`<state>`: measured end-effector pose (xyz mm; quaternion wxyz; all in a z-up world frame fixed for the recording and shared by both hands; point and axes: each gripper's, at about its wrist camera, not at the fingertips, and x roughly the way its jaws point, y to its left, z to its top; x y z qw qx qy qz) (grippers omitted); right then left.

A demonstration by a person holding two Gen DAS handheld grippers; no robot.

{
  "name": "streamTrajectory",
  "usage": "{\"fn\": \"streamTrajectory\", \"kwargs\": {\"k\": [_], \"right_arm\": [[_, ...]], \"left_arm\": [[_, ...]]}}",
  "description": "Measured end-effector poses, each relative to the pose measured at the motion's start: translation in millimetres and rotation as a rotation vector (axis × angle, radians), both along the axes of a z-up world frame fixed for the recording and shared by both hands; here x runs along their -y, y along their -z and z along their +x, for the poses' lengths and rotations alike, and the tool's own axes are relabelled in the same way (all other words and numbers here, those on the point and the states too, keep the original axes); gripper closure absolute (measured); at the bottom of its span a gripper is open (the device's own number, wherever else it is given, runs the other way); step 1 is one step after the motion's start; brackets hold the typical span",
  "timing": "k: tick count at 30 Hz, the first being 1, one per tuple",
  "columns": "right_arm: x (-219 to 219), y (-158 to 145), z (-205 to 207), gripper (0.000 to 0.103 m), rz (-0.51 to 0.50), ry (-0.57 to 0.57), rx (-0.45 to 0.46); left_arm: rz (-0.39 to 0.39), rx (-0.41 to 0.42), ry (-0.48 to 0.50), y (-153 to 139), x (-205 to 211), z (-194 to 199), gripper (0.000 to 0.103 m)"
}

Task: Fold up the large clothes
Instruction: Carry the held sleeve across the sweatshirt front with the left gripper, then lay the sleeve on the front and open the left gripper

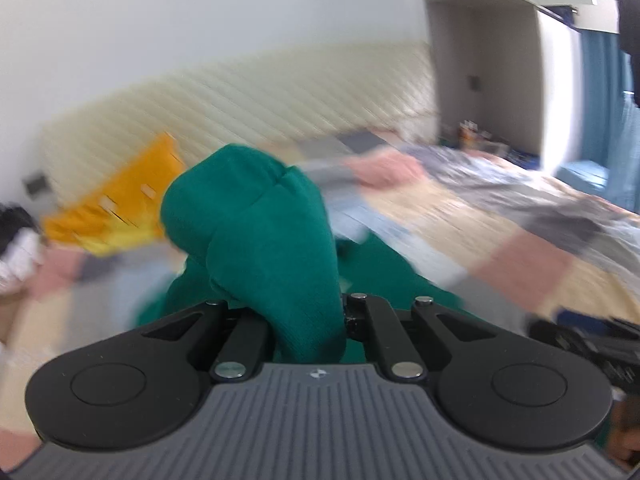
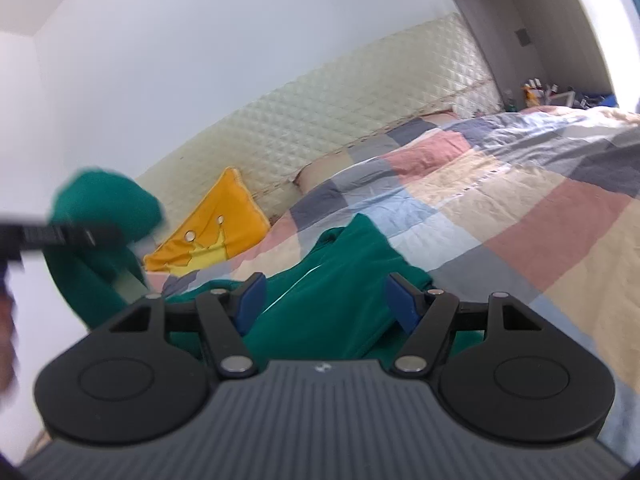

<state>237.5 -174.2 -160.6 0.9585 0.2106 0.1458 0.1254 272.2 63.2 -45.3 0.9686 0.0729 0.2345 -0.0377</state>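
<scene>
The green garment [image 1: 260,232] is bunched up and lifted in the blurred left wrist view. My left gripper [image 1: 288,308] is shut on it, and the cloth hides the fingertips. In the right wrist view the rest of the green garment [image 2: 340,280] lies on the patchwork quilt [image 2: 500,208]. My right gripper [image 2: 326,298] hovers over it, open, with its blue pads [image 2: 250,296] wide apart and not pressing the cloth. At that view's left edge the left gripper [image 2: 72,236] holds a raised fold of the garment.
A yellow pillow [image 2: 216,232] leans against the quilted cream headboard [image 2: 340,108] at the bed's far left. Small clutter sits on a surface [image 2: 548,94] beyond the bed's far right. The right gripper's body [image 1: 592,344] shows at the left wrist view's right edge.
</scene>
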Motion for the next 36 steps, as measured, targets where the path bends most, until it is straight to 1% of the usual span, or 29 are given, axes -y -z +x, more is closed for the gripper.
{"fn": "streamTrajectory", "kwargs": {"k": [4,9,11,13,14,17,18,19,20,21,22,25,28,29,33,36], "right_arm": [[15.2,2.1,2.5,0.034,0.041,0.035,-0.018],[32.1,5.2,5.5,0.034,0.087,0.070,-0.034],[36.4,7.1,7.6,0.034,0.097,0.080,-0.041],[39.7,9.3,10.6,0.034,0.113,0.082,-0.051],[40.1,10.4,12.2,0.034,0.118,0.082,-0.055],[39.6,12.5,13.9,0.034,0.117,0.083,-0.065],[39.8,13.1,13.9,0.034,0.121,0.081,-0.068],[39.7,13.8,14.2,0.034,0.123,0.080,-0.071],[39.4,13.8,14.4,0.034,0.123,0.079,-0.073],[39.0,13.8,13.6,0.034,0.120,0.078,-0.073],[39.0,13.8,13.5,0.034,0.117,0.080,-0.074],[38.6,14.1,13.4,0.034,0.107,0.083,-0.081],[36.8,15.6,13.4,0.034,0.101,0.083,-0.095],[36.0,16.4,13.2,0.034,0.102,0.078,-0.104],[30.7,20.0,11.8,0.034,0.106,0.057,-0.134],[26.6,23.2,15.0,0.034,0.111,0.034,-0.162]], "left_arm": [[-0.080,-0.094,0.050,56.2,36.4,8.9,0.096],[-0.106,-0.216,0.070,127.8,66.3,25.4,0.096],[-0.099,-0.259,0.066,147.4,70.8,27.8,0.095],[-0.105,-0.282,0.061,158.8,69.6,24.5,0.095],[-0.109,-0.291,0.064,163.1,70.3,29.8,0.095],[-0.128,-0.303,0.071,163.7,63.8,23.3,0.093],[-0.136,-0.313,0.075,163.8,64.0,25.6,0.086],[-0.151,-0.329,0.081,163.5,61.1,24.1,0.073],[-0.173,-0.349,0.094,163.6,58.7,21.2,0.064],[-0.195,-0.364,0.105,158.6,59.8,24.4,0.050],[-0.218,-0.370,0.112,156.2,58.6,21.1,0.045],[-0.258,-0.378,0.126,148.9,56.2,7.1,0.040],[-0.321,-0.365,0.135,138.9,46.9,-9.7,0.038],[-0.330,-0.362,0.133,135.3,44.0,-15.3,0.038],[-0.308,-0.286,0.107,119.1,33.7,-38.8,0.038],[-0.292,-0.241,0.061,111.3,24.8,-48.0,0.037]]}}
